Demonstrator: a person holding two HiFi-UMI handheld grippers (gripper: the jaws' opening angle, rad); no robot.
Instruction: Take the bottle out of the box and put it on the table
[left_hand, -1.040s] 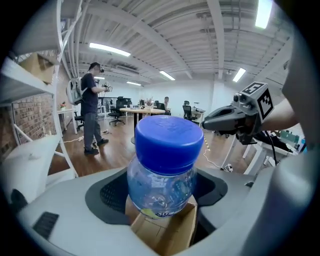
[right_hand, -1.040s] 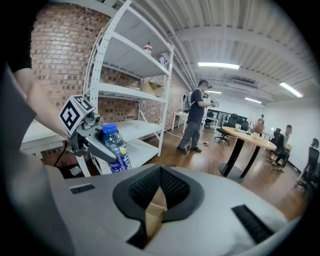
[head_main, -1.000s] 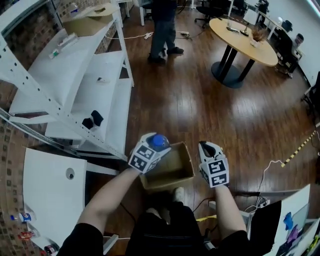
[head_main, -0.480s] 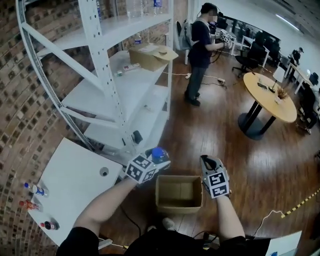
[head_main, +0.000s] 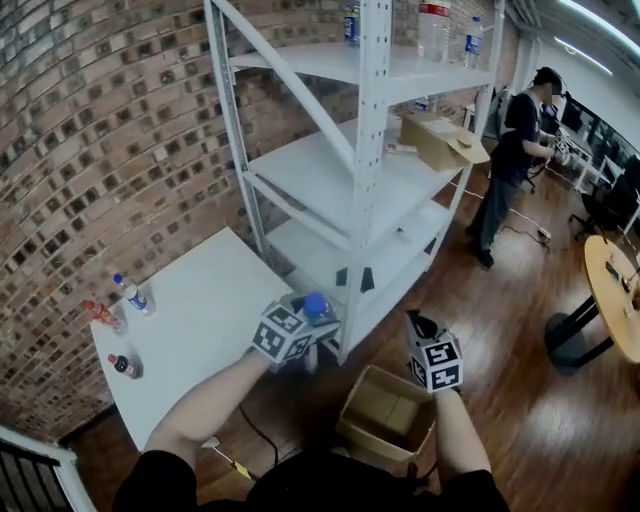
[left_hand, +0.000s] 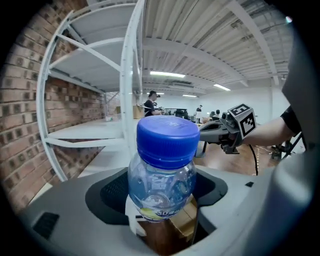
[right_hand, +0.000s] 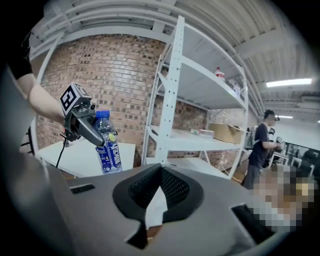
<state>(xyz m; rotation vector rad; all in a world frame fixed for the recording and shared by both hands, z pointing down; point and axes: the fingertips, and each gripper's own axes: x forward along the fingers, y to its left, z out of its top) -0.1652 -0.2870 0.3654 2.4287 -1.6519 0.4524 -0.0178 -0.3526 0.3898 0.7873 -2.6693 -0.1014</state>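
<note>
Left gripper (head_main: 306, 328) clamped on the bottle (head_main: 316, 306): I'd keep it upright and lower it gently onto the table (head_main: 200, 300).

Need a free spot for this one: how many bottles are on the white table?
3, all along the white table's left edge: a blue-capped bottle, a red one beside it, and a small dark one nearer the person. None looks hidden.
</note>
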